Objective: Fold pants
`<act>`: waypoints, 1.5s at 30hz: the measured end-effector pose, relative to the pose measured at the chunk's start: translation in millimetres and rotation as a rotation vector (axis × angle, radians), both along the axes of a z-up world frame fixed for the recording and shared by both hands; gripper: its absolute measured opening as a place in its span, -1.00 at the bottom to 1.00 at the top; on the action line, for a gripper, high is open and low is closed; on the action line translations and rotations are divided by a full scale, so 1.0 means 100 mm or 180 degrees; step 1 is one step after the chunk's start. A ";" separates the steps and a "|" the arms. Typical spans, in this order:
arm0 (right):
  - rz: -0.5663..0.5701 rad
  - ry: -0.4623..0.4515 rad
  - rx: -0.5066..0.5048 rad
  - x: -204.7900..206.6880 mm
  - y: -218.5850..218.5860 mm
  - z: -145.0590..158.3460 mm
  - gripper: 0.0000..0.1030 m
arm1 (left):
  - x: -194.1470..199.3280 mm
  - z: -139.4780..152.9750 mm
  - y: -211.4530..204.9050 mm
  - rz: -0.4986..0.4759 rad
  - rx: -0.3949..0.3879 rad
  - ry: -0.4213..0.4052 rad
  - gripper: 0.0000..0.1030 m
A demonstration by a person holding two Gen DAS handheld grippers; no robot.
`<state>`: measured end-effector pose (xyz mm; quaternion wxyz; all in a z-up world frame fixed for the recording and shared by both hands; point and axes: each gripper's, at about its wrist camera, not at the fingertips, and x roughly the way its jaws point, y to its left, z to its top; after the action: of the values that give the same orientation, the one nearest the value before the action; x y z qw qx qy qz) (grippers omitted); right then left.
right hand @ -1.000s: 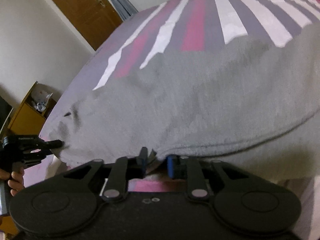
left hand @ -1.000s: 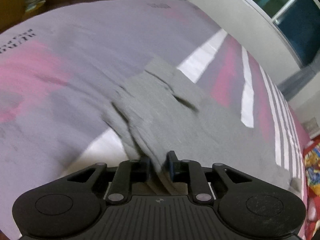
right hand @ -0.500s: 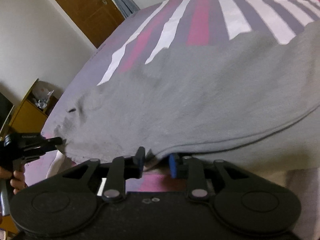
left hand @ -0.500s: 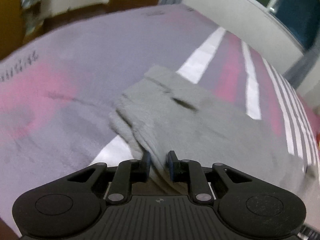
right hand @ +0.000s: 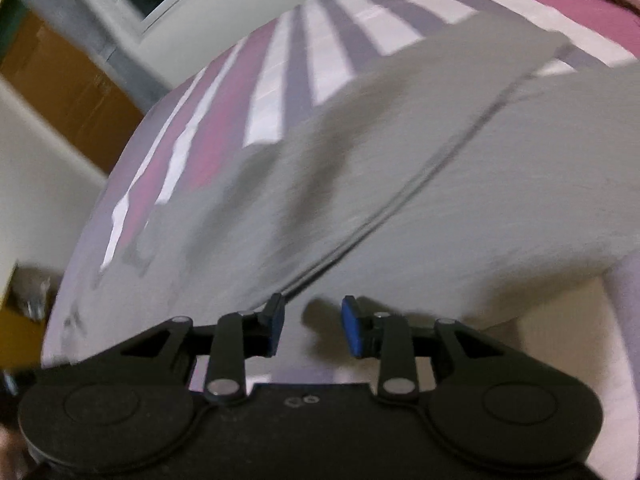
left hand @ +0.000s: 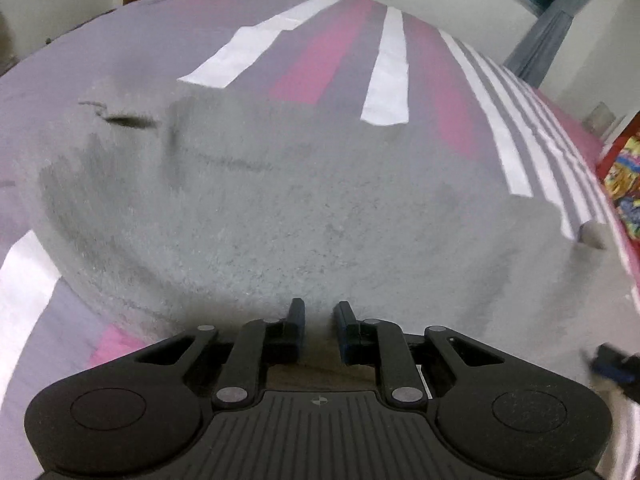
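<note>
Spreading: we had the grey pants point(left hand: 304, 208) laid across the striped bedsheet point(left hand: 384, 76), covering most of its near half, and we judged the flattening step nearly done, with the first fold not yet begun.
Bedsheet: pink, lilac and white bands ran away from us toward the far wall in both wrist views.
Pants, lie: the cloth lay broad and mostly flat, with a dark slit, perhaps a pocket, near its left edge in the left view.
Pants, long axis: in the right view a long seam or leg edge point(right hand: 420, 184) ran diagonally from near the gripper up to the far right, so we took the length to run that way; which end was the waistband we could not tell through the blur.
Left gripper point(left hand: 318, 314): its jaws were clamped on the near hem of the pants, cloth bunched between the pads.
Right gripper point(right hand: 312, 322): its jaws had just been opening, with only bare sheet in the gap and the pants edge just beyond the fingertips.
Next move, our guess: the freed right gripper needed a fresh hold on a hem or corner so that both could carry one half over the other.
</note>
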<state>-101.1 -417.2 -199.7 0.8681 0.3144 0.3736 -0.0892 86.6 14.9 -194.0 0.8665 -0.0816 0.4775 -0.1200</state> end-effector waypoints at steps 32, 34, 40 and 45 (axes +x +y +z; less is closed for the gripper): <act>-0.0630 -0.0835 -0.0429 -0.79 -0.13 0.15 -0.90 | 0.09 -0.08 -0.12 0.0042 0.0065 -0.0006 -0.67; -0.0605 -0.0479 -0.0548 -0.71 -0.15 -0.02 -0.90 | 0.09 -0.07 -0.13 0.0039 0.0072 -0.0006 -0.67; -0.0467 -0.0211 -0.0394 -0.58 -0.31 -0.17 -0.47 | 0.07 -0.01 -0.17 0.0083 0.0135 -0.0014 -0.66; -0.0589 -0.0343 -0.0415 -0.64 -0.64 0.00 -0.37 | 0.05 0.12 -0.32 0.0020 0.0130 -0.0135 -0.66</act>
<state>-164.8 -481.1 -200.0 0.8936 0.2948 0.2892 -0.1760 91.2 -17.0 -182.0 0.8783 -0.0628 0.4611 -0.1093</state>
